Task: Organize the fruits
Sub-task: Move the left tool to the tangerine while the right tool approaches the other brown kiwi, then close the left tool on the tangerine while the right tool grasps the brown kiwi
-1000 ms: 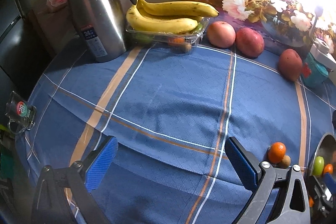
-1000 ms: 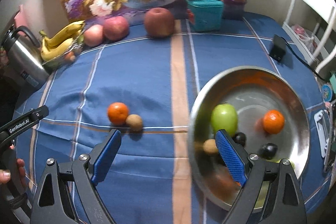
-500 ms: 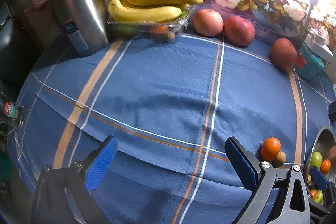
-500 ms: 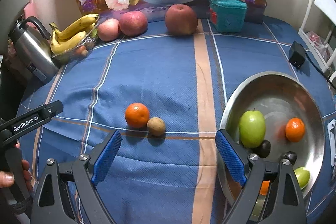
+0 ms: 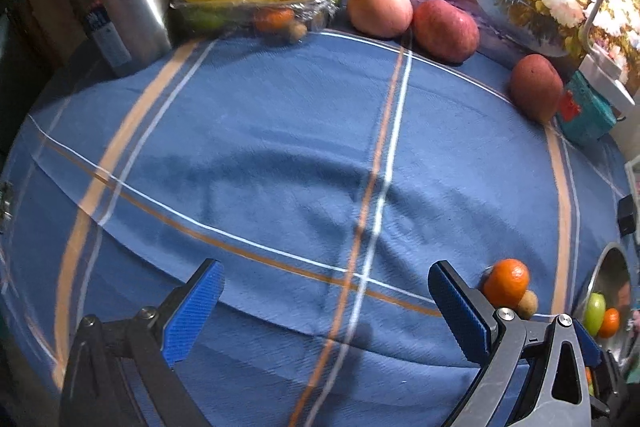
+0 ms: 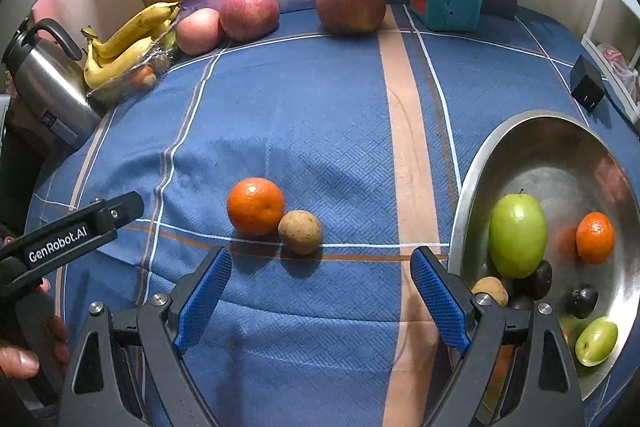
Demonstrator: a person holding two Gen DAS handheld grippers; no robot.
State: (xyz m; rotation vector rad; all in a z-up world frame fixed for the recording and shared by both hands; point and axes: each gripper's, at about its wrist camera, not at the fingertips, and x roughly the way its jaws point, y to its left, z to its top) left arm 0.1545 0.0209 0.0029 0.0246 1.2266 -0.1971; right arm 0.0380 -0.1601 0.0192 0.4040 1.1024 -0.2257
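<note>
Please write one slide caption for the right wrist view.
Open right gripper faces a mandarin and kiwi.

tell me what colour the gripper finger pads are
Blue, with a fine ribbed texture; the right gripper's pads show it best in the right wrist view.

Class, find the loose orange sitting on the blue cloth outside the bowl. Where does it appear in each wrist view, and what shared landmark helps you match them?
Left wrist: the orange is at lower right, just beyond the right finger.
Right wrist: the orange is at centre, ahead of the open fingers.
Shared landmark: the small brown fruit touching it.
</note>
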